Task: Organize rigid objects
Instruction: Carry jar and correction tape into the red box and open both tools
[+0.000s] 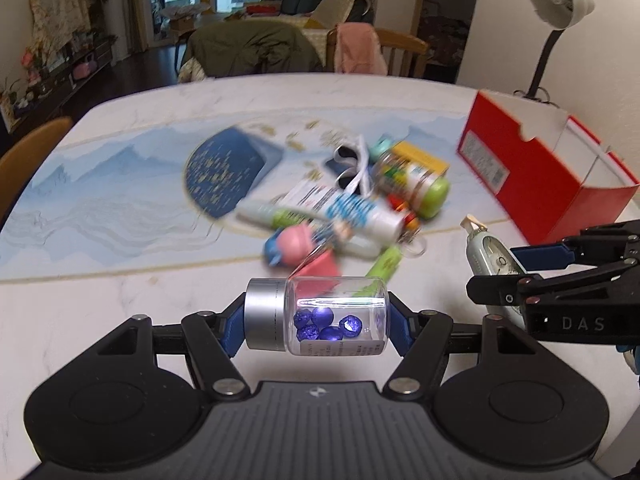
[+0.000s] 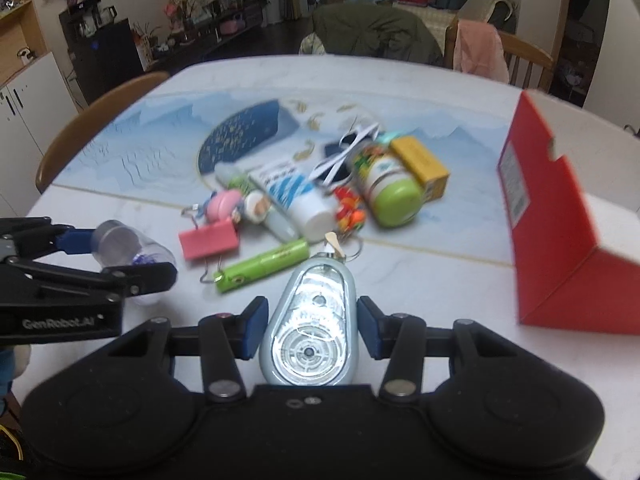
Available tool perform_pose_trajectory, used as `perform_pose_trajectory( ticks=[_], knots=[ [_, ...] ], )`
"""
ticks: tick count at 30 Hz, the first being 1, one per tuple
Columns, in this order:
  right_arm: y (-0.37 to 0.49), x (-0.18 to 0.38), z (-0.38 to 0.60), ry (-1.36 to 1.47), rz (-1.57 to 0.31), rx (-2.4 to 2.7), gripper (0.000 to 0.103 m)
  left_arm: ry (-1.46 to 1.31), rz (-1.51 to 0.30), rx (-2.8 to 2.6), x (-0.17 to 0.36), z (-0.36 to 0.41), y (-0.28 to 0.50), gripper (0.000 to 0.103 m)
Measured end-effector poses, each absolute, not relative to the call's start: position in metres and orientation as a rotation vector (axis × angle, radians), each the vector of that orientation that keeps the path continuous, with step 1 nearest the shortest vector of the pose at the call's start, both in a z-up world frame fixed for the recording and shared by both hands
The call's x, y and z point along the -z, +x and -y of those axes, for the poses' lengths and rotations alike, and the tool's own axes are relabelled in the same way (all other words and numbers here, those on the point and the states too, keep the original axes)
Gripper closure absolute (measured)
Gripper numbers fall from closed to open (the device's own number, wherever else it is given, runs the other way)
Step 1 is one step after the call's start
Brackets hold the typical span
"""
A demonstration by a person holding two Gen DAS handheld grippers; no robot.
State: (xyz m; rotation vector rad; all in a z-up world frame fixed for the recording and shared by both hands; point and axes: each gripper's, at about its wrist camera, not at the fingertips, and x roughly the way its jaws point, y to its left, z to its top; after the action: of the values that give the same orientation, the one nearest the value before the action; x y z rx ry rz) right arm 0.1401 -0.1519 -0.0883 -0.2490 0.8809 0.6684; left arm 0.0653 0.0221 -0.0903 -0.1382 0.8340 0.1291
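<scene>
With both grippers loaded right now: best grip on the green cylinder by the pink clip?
Take the green cylinder across its narrow middle, coming from above with the jaws square to its long axis. It lies flat on the table, and the pink binder clip crowds its far side, so its ends are poor targets.

Left gripper (image 1: 316,322): black linkage arms with blue pads (image 1: 233,330), pitched downward over the table. The jaws stand moderately wide, one pad against the cap end and one against the base end of a small clear jar (image 1: 320,316) lying crosswise between them, clear of the tabletop.

Right gripper (image 2: 312,330): same build, also pitched downward, positioned just right of the left unit. Its blue pads (image 2: 253,330) flank a pale blue correction tape dispenser (image 2: 310,332). Pad contact with the casing cannot be confirmed.
</scene>
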Motion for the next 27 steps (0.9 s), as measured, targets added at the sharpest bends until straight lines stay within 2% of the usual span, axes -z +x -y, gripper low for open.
perform_pose_trajectory(
  ticks=[14,27],
  knots=[
    [0.207,0.015,0.233,-0.172,-0.776,-0.637,0.056,-0.088,-0.749,0.010,0.029,0.060,0.144,0.035],
    [0.278,0.013,0.306,-0.183,-0.766,-0.562,0.056,-0.054,-0.731,0.076,0.004,0.139,0.232,0.035]
  ],
)
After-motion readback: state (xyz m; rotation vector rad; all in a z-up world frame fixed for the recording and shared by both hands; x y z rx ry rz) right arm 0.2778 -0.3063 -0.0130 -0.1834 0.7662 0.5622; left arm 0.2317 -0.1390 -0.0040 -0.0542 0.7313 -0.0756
